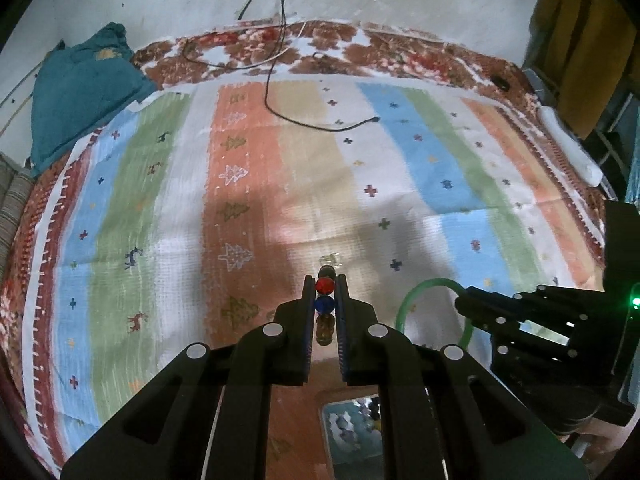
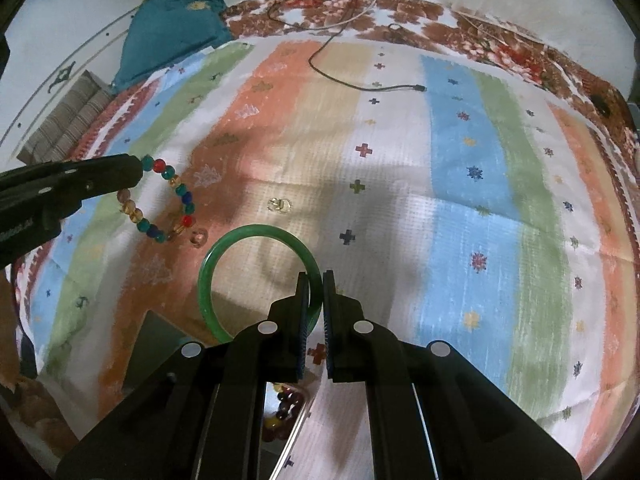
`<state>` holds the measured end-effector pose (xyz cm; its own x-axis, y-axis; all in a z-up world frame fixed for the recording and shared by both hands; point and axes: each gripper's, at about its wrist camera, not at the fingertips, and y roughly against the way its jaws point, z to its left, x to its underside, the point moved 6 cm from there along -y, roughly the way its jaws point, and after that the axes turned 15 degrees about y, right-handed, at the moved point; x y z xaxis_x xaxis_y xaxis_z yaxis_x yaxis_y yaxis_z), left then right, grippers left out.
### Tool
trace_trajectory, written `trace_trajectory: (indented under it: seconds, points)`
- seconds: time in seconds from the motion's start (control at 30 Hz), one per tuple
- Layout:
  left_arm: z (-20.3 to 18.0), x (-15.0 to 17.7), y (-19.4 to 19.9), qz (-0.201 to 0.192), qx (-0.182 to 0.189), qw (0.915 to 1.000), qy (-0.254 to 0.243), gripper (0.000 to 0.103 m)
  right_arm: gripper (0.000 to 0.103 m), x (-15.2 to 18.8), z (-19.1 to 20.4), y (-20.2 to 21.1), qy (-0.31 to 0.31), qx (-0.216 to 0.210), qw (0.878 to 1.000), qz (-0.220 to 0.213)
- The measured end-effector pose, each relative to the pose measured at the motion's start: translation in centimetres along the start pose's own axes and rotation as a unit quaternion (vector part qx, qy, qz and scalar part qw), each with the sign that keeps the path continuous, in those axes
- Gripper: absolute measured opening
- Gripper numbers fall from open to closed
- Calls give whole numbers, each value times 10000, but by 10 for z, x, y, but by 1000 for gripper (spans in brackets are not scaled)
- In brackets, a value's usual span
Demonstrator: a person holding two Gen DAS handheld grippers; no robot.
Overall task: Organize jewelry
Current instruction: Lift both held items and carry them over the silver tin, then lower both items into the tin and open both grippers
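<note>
My left gripper [image 1: 325,284] is shut on a bracelet of coloured beads [image 1: 325,300], held edge-on above the striped cloth. In the right wrist view the same bead bracelet [image 2: 176,186] hangs as a loop from the left gripper [image 2: 140,168] at the left. My right gripper [image 2: 317,280] is shut on a green bangle [image 2: 224,256], which sticks out to its left. In the left wrist view the bangle [image 1: 408,300] and right gripper [image 1: 464,300] sit at the lower right. Two small clear rings [image 2: 279,205] [image 2: 198,237] lie on the cloth.
A striped cloth [image 2: 452,184] covers a patterned bed. A black cable [image 1: 316,124] lies at the far middle. A teal garment [image 1: 80,84] is at the far left. A mirrored tray edge [image 2: 160,340] shows under the right gripper.
</note>
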<state>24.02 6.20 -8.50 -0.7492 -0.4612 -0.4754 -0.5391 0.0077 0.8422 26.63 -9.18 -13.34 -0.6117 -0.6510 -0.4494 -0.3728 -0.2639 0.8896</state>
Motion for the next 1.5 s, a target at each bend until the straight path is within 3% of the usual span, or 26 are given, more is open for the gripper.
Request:
trace_trajectory:
  seconds: [1.0, 1.5]
  points:
    - [-16, 50, 51, -310, 192, 9989, -279, 9, 8, 35, 24, 48, 97, 316, 9988, -352]
    - [-18, 72, 77, -500, 392, 9976, -279, 9, 8, 51, 38, 65, 103, 203, 9986, -468]
